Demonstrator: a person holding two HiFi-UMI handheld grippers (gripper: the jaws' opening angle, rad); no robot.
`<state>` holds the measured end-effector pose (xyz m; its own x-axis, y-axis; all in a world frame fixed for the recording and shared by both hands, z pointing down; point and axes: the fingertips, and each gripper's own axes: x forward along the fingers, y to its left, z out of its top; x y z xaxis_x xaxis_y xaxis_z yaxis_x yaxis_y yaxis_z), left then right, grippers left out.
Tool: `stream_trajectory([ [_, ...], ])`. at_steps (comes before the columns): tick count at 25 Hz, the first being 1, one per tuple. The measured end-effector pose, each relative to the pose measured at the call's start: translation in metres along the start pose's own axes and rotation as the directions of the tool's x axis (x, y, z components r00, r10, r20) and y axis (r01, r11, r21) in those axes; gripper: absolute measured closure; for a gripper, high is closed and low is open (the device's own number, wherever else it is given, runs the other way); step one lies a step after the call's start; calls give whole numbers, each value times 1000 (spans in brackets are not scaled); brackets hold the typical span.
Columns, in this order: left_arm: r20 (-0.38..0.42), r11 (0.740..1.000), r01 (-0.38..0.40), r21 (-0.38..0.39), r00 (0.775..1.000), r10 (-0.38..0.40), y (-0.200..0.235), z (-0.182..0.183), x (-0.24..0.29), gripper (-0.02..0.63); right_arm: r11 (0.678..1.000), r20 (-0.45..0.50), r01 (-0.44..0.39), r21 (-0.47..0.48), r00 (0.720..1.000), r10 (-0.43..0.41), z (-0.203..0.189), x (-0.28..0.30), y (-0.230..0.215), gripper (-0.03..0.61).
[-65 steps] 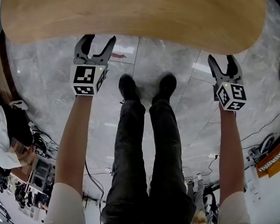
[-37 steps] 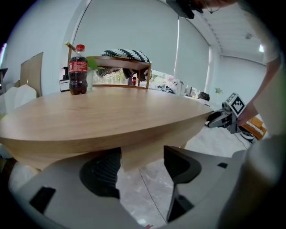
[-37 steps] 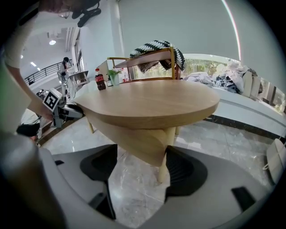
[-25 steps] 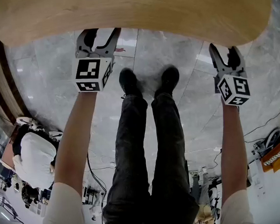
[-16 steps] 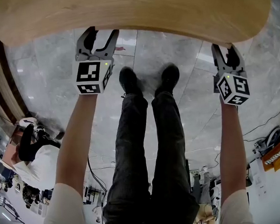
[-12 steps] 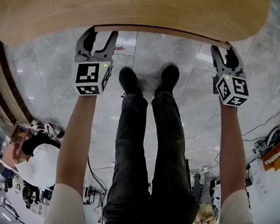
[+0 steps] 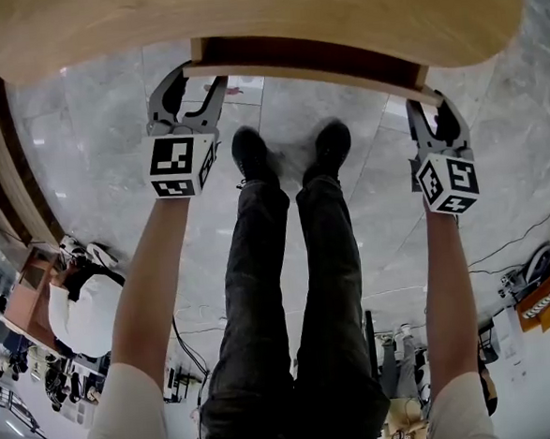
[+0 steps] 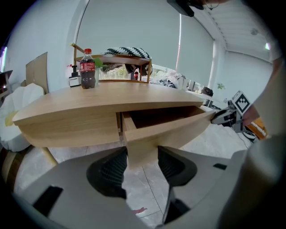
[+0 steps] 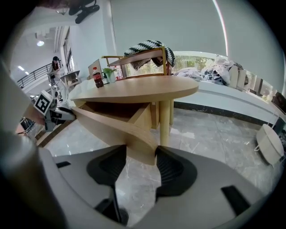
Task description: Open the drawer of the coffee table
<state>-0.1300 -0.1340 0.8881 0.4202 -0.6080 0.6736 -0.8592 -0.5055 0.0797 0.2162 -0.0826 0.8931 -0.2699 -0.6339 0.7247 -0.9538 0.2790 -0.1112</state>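
Since half a second ago the drawer has slid further out from under the coffee table, and the head view now shows its dark inside. The left gripper grips the left end of the drawer front and the right gripper grips the right end. From above it is hard to see where the pads meet the wood. Below lie the grey marble floor and the person's black shoes.

Left gripper view: the ribbed pads press on both sides of the front panel's corner, the jaws partly apart around it. A cola bottle and a wooden rack stand on the tabletop.

Right gripper view: the jaws clamp the panel's other corner, near a table leg. The back of the drawer is hidden under the tabletop.
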Motion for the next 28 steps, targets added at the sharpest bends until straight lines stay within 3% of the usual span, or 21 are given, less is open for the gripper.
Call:
stream_trajectory([
  [21, -68, 1000, 5, -28, 998, -7, -29, -50, -48, 379, 1000, -42, -10, 19, 999, 11, -54, -44, 31, 353],
  [28, -87, 999, -12, -30, 996, 9, -31, -64, -43, 379, 1000, -62, -15, 17, 998, 16, -66, -37, 31, 350],
])
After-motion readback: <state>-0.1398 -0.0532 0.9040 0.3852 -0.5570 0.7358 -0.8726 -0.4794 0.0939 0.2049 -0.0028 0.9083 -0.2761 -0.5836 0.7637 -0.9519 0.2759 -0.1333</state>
